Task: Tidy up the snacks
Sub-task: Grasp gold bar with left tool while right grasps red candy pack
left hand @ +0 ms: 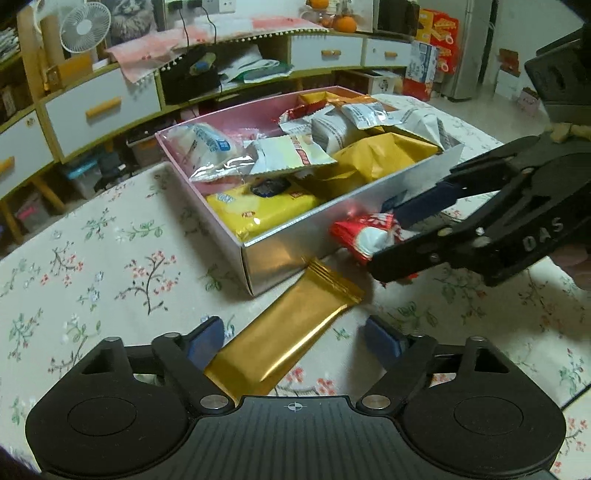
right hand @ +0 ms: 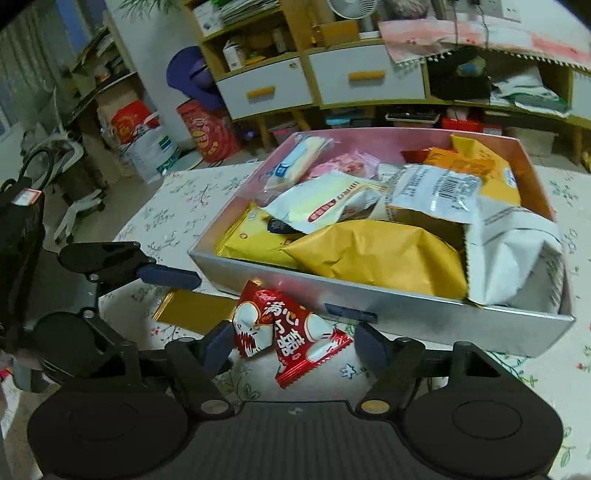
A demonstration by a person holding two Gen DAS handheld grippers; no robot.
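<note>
While both grippers sit low over the table, the step in hand looks like a double pick: two loose snacks outside the box (left hand: 280,251) are being bracketed for transfer into it. Left gripper (left hand: 293,338) straddles the gold packet (left hand: 284,328), which lies flat on the cloth, diagonal, its crimped far end just beside the box's near corner; left-hand pad looks to be touching or nearly at the packet edge, right-hand pad stands clear with cloth visible between, so no squeeze yet, jaws apart. Right gripper (right hand: 291,341) brackets the red packet (right hand: 284,328), which lies right against the silver front wall of the box; pads are close on both sides, one seemingly brushing the wrapper, but I can't confirm firm pressure, so I read it as not yet clamped. Next move, my judgement: finish closing on each packet, lift clear of the box wall, carry over the rim and release on the pile. Gold wrapper is flat and slick, so it may slide out of a shallow pinch; red one is puffy, should take a grip easier. Box is already heaped with yellow, white and clear packs, so drop spots are tight. Surface is a table under a floral tablecloth (left hand: 110,266). Room behind: cluttered low cabinet with white drawers (left hand: 85,110), desk fan (left hand: 85,27), oranges (left hand: 343,22) on top.
</note>
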